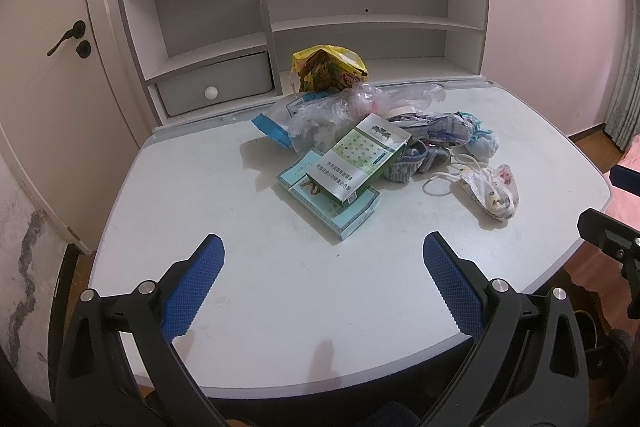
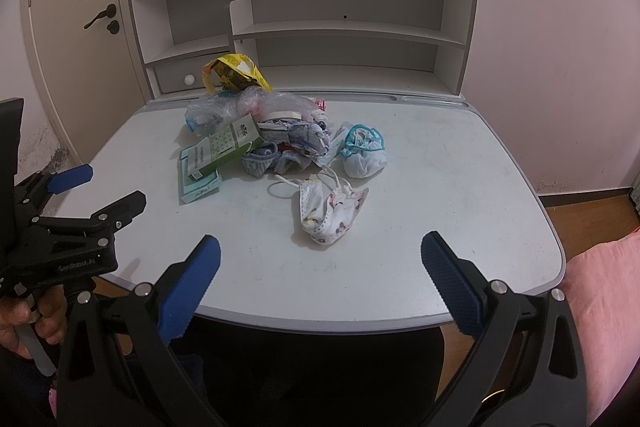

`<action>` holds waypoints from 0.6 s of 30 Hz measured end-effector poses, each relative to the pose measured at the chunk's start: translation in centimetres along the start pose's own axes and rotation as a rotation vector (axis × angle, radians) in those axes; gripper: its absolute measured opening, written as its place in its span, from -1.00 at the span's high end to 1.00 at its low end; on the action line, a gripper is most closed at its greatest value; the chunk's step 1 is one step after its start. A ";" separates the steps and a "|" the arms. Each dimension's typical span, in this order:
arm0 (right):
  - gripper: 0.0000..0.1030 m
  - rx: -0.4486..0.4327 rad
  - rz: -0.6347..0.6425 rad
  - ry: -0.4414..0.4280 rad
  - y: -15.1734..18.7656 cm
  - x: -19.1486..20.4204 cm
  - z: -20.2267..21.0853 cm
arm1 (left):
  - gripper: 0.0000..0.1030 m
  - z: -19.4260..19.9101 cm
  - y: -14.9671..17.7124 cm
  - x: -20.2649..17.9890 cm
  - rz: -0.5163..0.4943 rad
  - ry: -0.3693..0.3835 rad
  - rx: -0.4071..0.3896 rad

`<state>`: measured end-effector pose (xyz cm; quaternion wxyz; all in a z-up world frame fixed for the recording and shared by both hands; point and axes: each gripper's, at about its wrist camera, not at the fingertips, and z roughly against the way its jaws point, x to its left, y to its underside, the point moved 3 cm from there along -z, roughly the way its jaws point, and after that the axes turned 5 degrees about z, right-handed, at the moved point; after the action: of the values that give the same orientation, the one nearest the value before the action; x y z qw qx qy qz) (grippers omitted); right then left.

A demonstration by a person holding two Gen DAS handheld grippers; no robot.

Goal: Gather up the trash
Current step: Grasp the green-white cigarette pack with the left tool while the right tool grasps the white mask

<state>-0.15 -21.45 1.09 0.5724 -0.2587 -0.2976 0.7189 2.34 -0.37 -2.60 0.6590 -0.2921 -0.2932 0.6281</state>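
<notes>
blue-padded left gripper [image 1: 323, 253] and right gripper [image 2: 320, 251] both hang spread wide and empty over the near edge of the desk [image 1: 280, 327]. the trash heap [image 1: 360, 147] lies mid-desk, untouched. collecting hasn't begun; next likely reaching to the nearest face mask [image 2: 332, 207].

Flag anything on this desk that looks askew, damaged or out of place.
A heap of trash clutters the desk: a green carton lies tilted across a teal box, a crumpled face mask sits apart near the front, and wall paint by the door is peeling.
</notes>
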 end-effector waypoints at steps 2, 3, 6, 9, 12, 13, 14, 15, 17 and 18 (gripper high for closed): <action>-0.89 0.003 -0.001 0.002 0.1 0.0 -0.1 | -0.88 -0.1 0.0 0.0 -0.007 0.011 0.000; -0.89 0.006 -0.003 0.001 0.1 -0.1 -0.1 | -0.88 -0.2 0.0 0.0 -0.015 0.022 -0.002; -0.89 0.025 -0.011 -0.014 0.3 -0.4 -0.5 | -0.88 -1.2 -0.7 -0.1 -0.082 0.080 0.001; -0.89 0.038 -0.020 -0.036 0.5 -1.0 -1.2 | -0.88 -3.1 -2.0 -0.8 -0.153 0.129 0.008; -0.89 0.057 -0.032 -0.046 0.7 -1.8 -2.1 | -0.88 -5.7 -2.9 -1.8 -0.203 0.166 0.051; -0.89 0.062 -0.040 -0.054 0.8 -2.2 -2.4 | -0.88 -7.3 -3.4 -2.6 -0.236 0.194 0.080; -0.89 0.068 -0.045 -0.057 0.9 -2.5 -2.7 | -0.88 -8.3 -3.7 -3.0 -0.254 0.201 0.088; -0.89 0.074 -0.049 -0.062 1.0 -2.8 -3.0 | -0.88 -9.2 -4.0 -3.4 -0.270 0.203 0.089; -0.89 0.092 -0.055 -0.069 1.3 -3.2 -3.9 | -0.88 -10.8 -4.6 -4.0 -0.300 0.187 0.096; -0.89 0.102 -0.056 -0.077 1.4 -3.3 -4.1 | -0.88 -11.5 -4.9 -4.2 -0.312 0.183 0.097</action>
<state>2.60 -24.38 -2.64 0.5930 -0.1929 -0.2895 0.7262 14.06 -4.97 -6.54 0.7855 -0.2670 -0.2432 0.5025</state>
